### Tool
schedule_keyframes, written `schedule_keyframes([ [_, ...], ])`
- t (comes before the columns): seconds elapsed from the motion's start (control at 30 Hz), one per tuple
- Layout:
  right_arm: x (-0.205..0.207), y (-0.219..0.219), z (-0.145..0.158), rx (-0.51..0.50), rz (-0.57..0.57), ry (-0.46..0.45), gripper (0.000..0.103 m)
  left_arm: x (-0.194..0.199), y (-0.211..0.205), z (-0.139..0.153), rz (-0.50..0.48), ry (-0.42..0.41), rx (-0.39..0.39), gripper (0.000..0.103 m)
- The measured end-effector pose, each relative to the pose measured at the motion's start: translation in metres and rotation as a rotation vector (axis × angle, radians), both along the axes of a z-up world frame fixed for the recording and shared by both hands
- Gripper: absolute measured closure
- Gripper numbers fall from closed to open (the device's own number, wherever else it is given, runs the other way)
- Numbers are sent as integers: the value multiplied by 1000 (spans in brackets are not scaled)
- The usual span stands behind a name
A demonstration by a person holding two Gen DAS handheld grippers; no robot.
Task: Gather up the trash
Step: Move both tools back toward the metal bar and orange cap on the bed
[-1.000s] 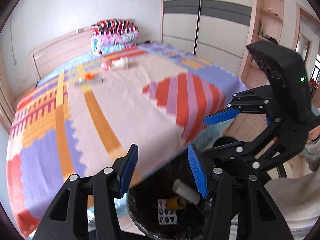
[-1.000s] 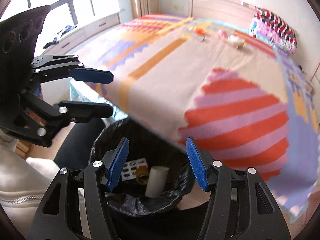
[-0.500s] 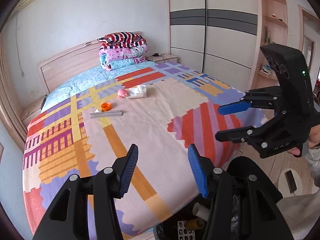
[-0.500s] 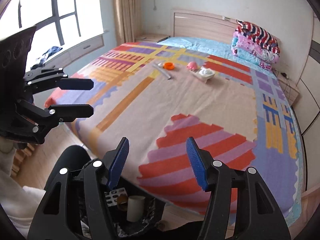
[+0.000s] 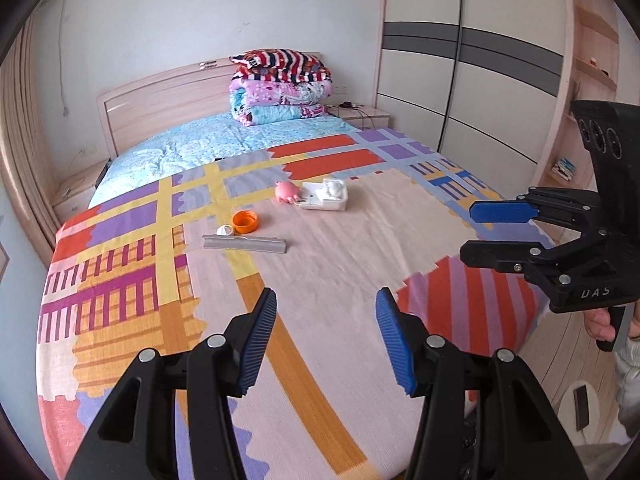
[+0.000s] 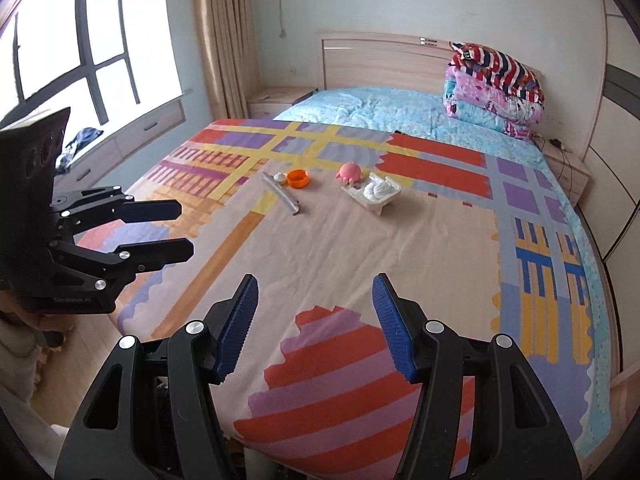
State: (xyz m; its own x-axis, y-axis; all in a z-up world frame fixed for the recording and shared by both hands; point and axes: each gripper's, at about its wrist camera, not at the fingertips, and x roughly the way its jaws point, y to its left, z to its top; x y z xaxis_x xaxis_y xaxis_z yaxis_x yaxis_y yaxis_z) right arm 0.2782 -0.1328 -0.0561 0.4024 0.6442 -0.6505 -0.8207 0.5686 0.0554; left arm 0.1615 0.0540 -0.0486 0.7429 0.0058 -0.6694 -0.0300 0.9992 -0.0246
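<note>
Above the foot edge of the bed [image 5: 328, 280], I hold my left gripper [image 5: 326, 334] and right gripper [image 6: 314, 318] spread wide and empty. Trash lies mid-bed toward the headboard: orange cap [image 5: 245, 221], grey strip [image 5: 245, 243], white tray [image 5: 325, 197], pink toy [image 5: 286, 192].

Trash bin [image 5: 472, 456] nearly all hidden behind left gripper's arms, bottom of frame; contents unseen. Small white item [image 5: 225, 231] beside orange cap [image 5: 245, 221] too small to identify. Bed's [image 6: 560, 420] near edge cut off, lower right.
</note>
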Motion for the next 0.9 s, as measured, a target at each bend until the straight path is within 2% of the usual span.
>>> schedule_keyframes([
  [0.2,26,19,-1,-4,1,22,44,21,20,-6,46,12,-24,53],
  [0.33,47,33,-2,6,-7,54,44,40,43,-13,119,32,-128,53],
  [0.43,61,45,-1,2,-17,49,44,55,56,-18,162,42,-163,53],
  [0.57,82,61,-3,-11,-24,56,44,74,67,-25,204,57,-131,53],
  [0.7,103,73,-11,-35,-34,77,44,91,83,-38,264,96,-170,53],
  [0.77,111,79,-15,-48,-34,88,52,97,87,-43,281,100,-183,53],
  [0.9,124,87,-21,-59,-38,103,55,108,92,-52,301,117,-191,53],
])
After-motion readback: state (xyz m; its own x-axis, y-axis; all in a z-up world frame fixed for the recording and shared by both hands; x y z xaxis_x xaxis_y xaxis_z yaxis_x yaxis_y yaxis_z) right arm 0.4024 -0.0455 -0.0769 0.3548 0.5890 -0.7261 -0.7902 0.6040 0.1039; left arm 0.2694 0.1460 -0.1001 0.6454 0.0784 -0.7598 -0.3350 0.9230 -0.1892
